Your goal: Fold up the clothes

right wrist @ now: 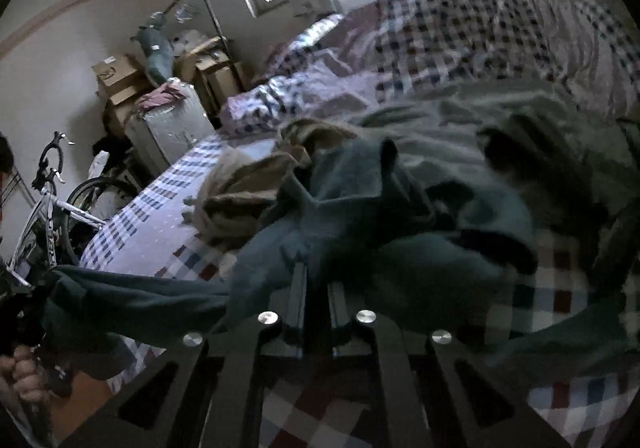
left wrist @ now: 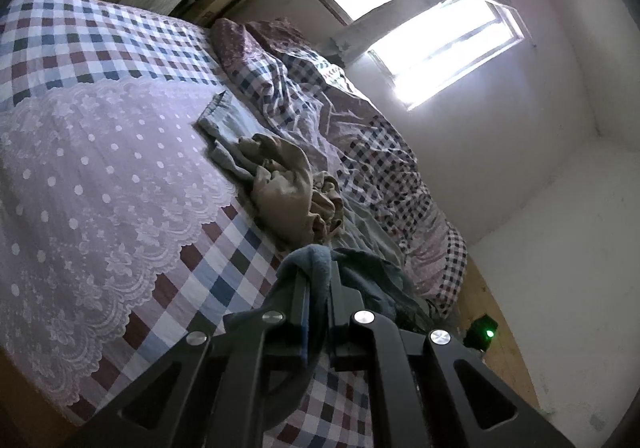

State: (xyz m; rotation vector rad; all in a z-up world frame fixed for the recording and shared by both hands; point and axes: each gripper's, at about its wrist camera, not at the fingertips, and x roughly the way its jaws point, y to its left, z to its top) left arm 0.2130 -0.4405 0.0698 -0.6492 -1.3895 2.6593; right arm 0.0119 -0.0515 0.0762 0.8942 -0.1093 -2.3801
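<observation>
A dark teal garment (right wrist: 360, 208) lies bunched on the checkered bed (right wrist: 560, 288). My right gripper (right wrist: 316, 276) is shut on a fold of it at the near edge. From there a sleeve-like length stretches left to my left gripper (right wrist: 52, 278), held by a hand (right wrist: 24, 380). In the left wrist view my left gripper (left wrist: 318, 280) is shut on the teal garment (left wrist: 312, 260), which drapes over its fingertips. A crumpled tan garment (left wrist: 288, 192) and a pale grey-blue one (left wrist: 224, 120) lie just beyond on the bed.
A pink lace cover (left wrist: 100, 188) spreads over the checkered sheet. A rumpled checkered quilt (left wrist: 372, 144) runs along the wall side. A bicycle (right wrist: 52, 200), cardboard boxes (right wrist: 120, 80) and a suitcase (right wrist: 172, 128) stand beside the bed. A small device with a green light (left wrist: 484, 332) sits on the floor.
</observation>
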